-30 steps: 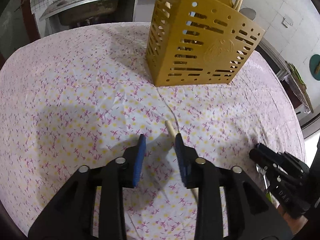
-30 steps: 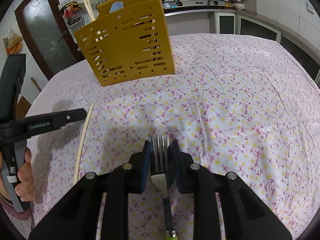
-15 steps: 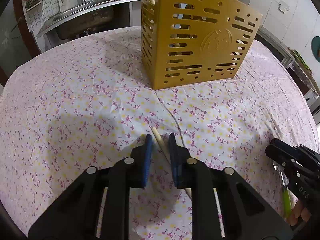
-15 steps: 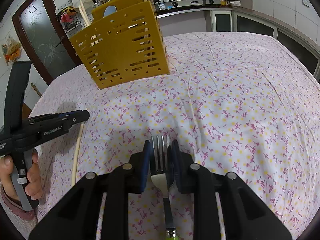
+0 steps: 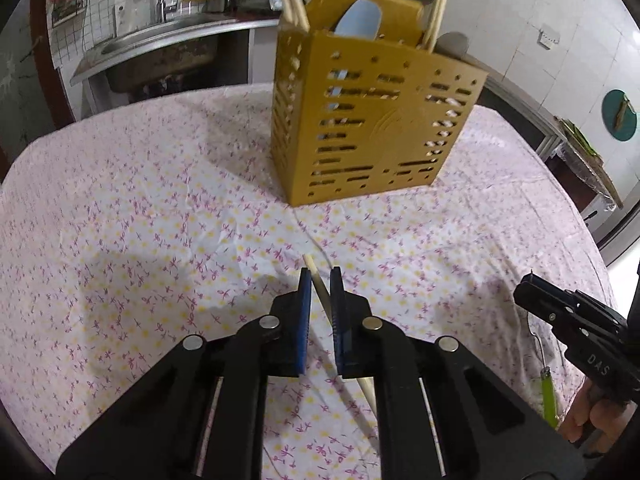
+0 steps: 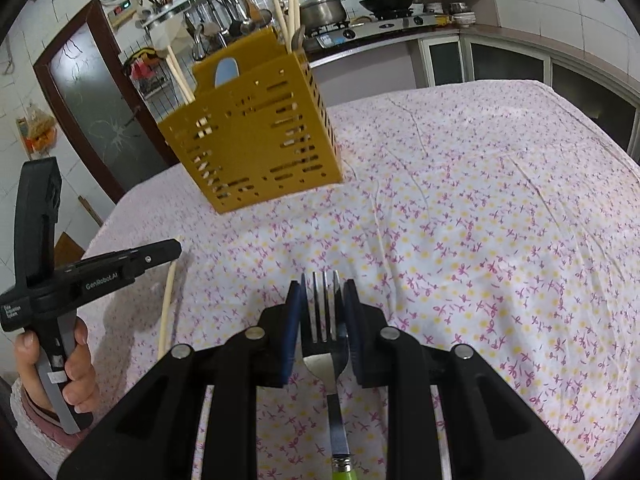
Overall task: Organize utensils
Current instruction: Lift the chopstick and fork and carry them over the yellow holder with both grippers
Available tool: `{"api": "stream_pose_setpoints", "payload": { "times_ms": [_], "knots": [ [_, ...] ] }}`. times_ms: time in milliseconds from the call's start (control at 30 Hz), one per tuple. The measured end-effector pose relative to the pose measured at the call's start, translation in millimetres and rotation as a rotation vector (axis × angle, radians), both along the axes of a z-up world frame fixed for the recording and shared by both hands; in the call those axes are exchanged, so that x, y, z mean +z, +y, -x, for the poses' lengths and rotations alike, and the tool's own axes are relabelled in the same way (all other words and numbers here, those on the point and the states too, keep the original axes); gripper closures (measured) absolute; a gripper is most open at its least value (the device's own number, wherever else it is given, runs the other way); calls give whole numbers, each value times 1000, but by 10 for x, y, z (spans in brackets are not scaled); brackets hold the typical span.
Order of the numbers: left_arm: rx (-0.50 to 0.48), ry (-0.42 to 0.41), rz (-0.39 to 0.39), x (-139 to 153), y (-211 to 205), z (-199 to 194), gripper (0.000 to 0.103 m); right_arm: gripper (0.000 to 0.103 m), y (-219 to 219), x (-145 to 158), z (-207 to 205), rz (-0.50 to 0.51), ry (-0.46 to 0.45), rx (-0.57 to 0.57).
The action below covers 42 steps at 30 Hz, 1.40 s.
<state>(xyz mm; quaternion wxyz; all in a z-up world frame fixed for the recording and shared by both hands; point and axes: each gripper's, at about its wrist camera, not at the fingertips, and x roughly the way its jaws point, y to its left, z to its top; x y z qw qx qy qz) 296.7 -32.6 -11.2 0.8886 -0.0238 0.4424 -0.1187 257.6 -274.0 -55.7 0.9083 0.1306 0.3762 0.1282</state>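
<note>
My left gripper (image 5: 321,276) is shut on a pale wooden chopstick (image 5: 320,288) that runs back under its body, lifted off the cloth. My right gripper (image 6: 322,286) is shut on a metal fork (image 6: 323,308) with a green handle, tines pointing forward. The yellow slotted utensil holder (image 5: 368,120) stands upright at the far middle of the table, with chopsticks and a blue spoon in it. It also shows in the right wrist view (image 6: 256,148). The right gripper (image 5: 576,328) shows at the right of the left wrist view. The left gripper (image 6: 100,268) shows at the left of the right wrist view.
The table wears a white cloth with pink and yellow flowers (image 5: 140,220). A sink counter (image 5: 160,44) lies behind it in the left wrist view. A stove counter with pots (image 6: 380,20) and a dark door (image 6: 100,120) lie beyond it in the right wrist view.
My left gripper closed on the chopstick and rose with it. My right gripper lifted with the fork still in it. The holder looks nearer and more level in both views.
</note>
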Motion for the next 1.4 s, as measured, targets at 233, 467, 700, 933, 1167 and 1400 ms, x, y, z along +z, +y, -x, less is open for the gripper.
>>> {"api": "stream_pose_setpoints", "payload": {
  "times_ms": [233, 467, 700, 933, 1167, 1400],
  "knots": [
    [-4, -53, 23, 240, -7, 154, 96, 81, -90, 122, 32, -31, -47, -23],
    [-36, -140, 24, 572, 91, 325, 97, 81, -128, 507, 250, -8, -165, -21],
    [-61, -224, 45, 941, 88, 484, 99, 81, -220, 765, 303, 8, -222, -33],
    [-76, -283, 34, 1154, 51, 440, 103, 81, -290, 996, 186, 26, -262, -43],
    [-83, -256, 34, 1216, 23, 259, 103, 81, -273, 1120, 34, 29, -280, -48],
    [-45, -38, 22, 688, -48, -86, 103, 81, -265, 1065, -9, 20, -265, -47]
  ]
}}
